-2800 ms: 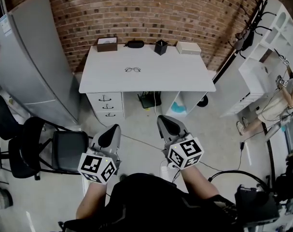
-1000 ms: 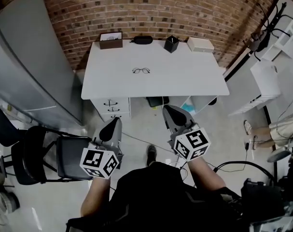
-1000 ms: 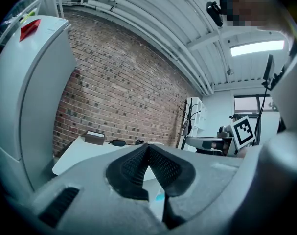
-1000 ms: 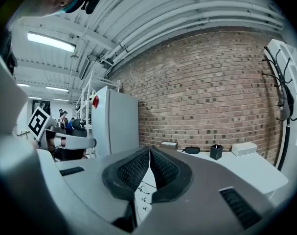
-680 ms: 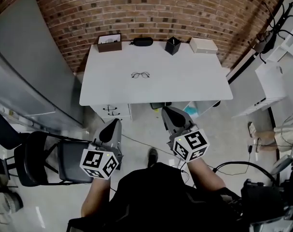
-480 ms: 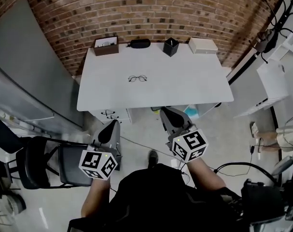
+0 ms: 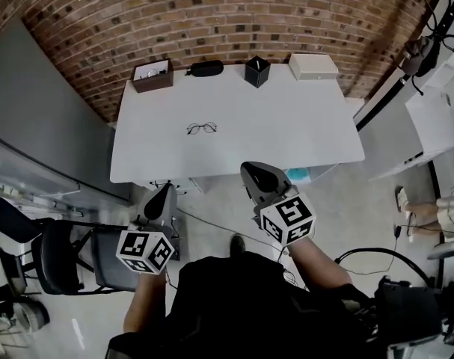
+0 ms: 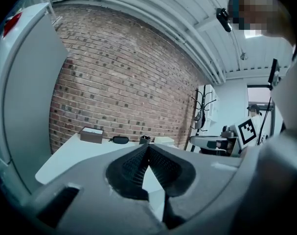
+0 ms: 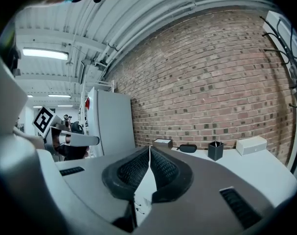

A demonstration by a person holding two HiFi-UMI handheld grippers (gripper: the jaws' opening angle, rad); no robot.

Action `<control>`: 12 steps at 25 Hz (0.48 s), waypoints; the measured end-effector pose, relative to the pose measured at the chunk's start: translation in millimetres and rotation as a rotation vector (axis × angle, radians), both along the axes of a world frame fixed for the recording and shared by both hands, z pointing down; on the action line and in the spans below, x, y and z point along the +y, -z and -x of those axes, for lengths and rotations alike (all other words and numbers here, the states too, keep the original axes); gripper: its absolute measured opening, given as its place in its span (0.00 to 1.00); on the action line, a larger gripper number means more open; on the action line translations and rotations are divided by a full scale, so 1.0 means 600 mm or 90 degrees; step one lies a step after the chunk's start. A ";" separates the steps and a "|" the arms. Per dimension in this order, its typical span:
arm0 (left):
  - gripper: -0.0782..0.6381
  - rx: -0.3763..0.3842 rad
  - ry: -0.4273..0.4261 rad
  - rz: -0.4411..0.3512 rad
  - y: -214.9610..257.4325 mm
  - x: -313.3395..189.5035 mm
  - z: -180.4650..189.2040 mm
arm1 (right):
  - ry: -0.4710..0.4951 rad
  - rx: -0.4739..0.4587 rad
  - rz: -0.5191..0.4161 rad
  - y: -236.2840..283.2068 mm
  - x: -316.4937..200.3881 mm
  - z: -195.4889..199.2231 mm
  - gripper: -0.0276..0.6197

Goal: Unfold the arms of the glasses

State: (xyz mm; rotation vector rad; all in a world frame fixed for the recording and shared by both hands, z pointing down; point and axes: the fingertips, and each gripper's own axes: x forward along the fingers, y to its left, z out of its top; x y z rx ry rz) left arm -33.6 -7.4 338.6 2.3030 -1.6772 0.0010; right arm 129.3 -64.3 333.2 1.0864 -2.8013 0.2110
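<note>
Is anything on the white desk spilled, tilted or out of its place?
Nothing stands out. The glasses lie alone on the white desk, and the brown box, black case, black holder and white box stand in a row along its back edge. Nothing is spilled.

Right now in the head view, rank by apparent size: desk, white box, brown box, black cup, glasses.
1. desk
2-3. white box and brown box: they look about alike, so not ranked
4. black cup
5. glasses: a thin wire frame, smallest even though nearer the camera
</note>
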 end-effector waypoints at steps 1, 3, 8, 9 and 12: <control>0.12 -0.002 0.001 0.004 -0.002 -0.007 -0.001 | 0.000 -0.006 0.004 -0.002 -0.007 -0.002 0.06; 0.12 -0.002 0.004 0.010 -0.005 -0.018 -0.003 | 0.004 -0.010 0.007 -0.006 -0.018 -0.004 0.06; 0.12 -0.008 0.002 0.017 -0.014 -0.045 -0.006 | 0.008 -0.013 0.015 -0.019 -0.049 0.000 0.06; 0.12 -0.008 0.000 0.019 -0.018 -0.050 -0.006 | 0.009 -0.013 0.016 -0.021 -0.054 0.003 0.06; 0.12 -0.004 -0.008 0.022 -0.026 -0.068 -0.003 | 0.014 -0.005 0.018 -0.029 -0.070 0.013 0.06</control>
